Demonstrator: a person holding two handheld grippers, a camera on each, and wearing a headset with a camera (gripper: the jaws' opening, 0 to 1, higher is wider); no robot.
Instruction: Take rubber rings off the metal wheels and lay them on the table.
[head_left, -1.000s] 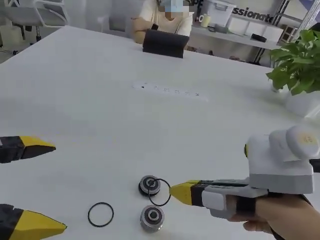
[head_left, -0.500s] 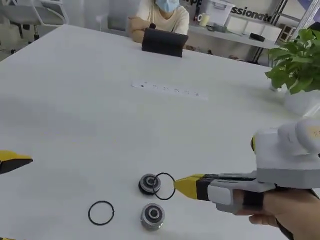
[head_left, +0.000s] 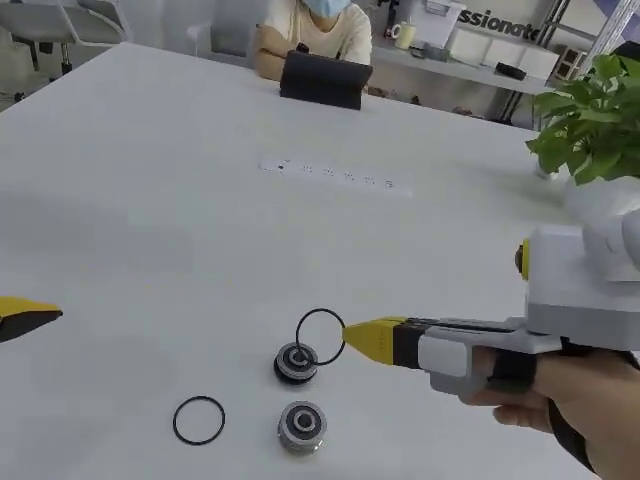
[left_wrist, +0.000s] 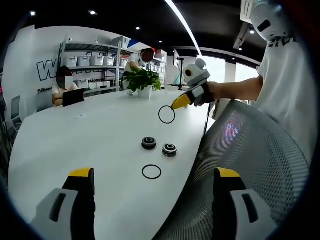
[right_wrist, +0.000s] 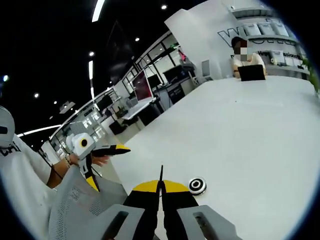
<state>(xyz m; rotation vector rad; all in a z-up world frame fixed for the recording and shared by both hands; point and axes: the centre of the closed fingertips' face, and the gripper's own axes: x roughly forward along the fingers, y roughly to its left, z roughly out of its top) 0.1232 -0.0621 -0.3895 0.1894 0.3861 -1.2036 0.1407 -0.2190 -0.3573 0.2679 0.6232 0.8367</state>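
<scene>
White tabletop (head_left: 150, 200) forms the work surface. One rubber ring (head_left: 320, 335) is raised off it, pinched at its edge between the clenched jaws of the right gripper (head_left: 348, 338), just above the far wheel (head_left: 296, 363). The near wheel (head_left: 302, 424) stands close by, and a second ring (head_left: 199, 420) lies flat beside it. The left gripper (left_wrist: 154, 173) is well apart, jaws spread wide and grasping nothing. Background: seated person (head_left: 312, 35) and potted plant (head_left: 590, 115).

L tool (head_left: 28, 317) cut off at left edge.
</scene>
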